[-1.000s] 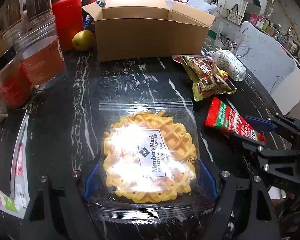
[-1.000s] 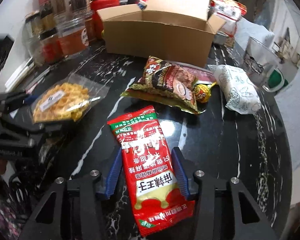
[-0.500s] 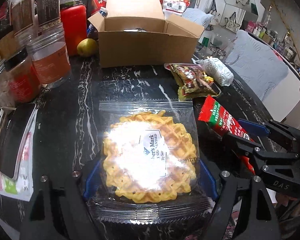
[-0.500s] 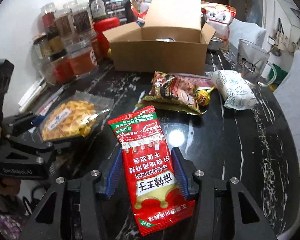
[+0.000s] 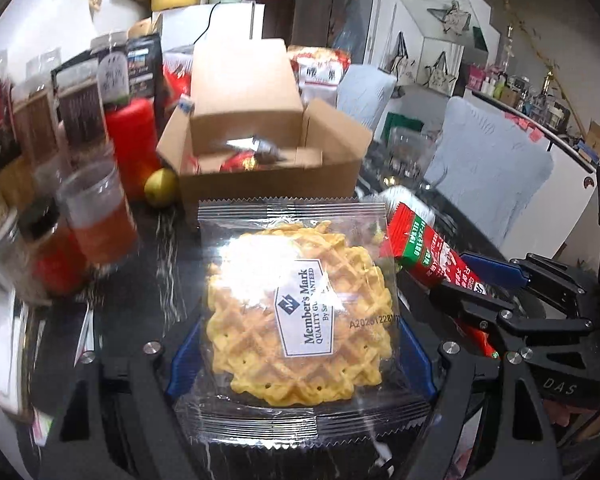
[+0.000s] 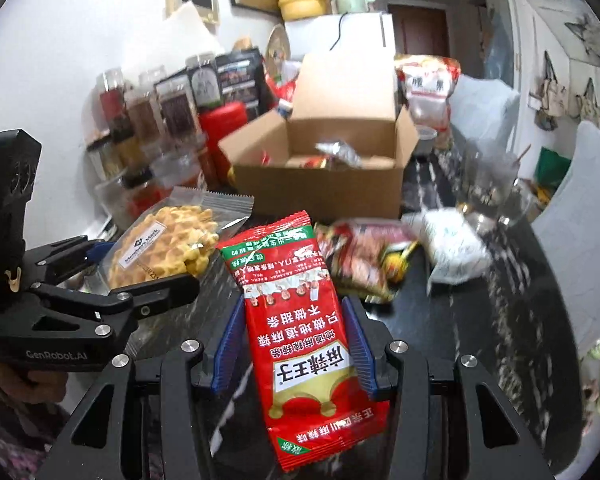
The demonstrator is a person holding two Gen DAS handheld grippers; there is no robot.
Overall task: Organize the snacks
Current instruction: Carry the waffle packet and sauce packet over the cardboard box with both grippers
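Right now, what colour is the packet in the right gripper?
Red packet with a green top band, clearest in the right wrist view.

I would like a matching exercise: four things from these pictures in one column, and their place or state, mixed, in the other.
Things:
1. waffle packet
2. red packet
3. cardboard box
4. lemon

Places or states:
a. open, with snacks inside
b. held by the right gripper
c. on the table beside the box
d. held by the left gripper

Pairs: 1-d, 2-b, 3-a, 4-c
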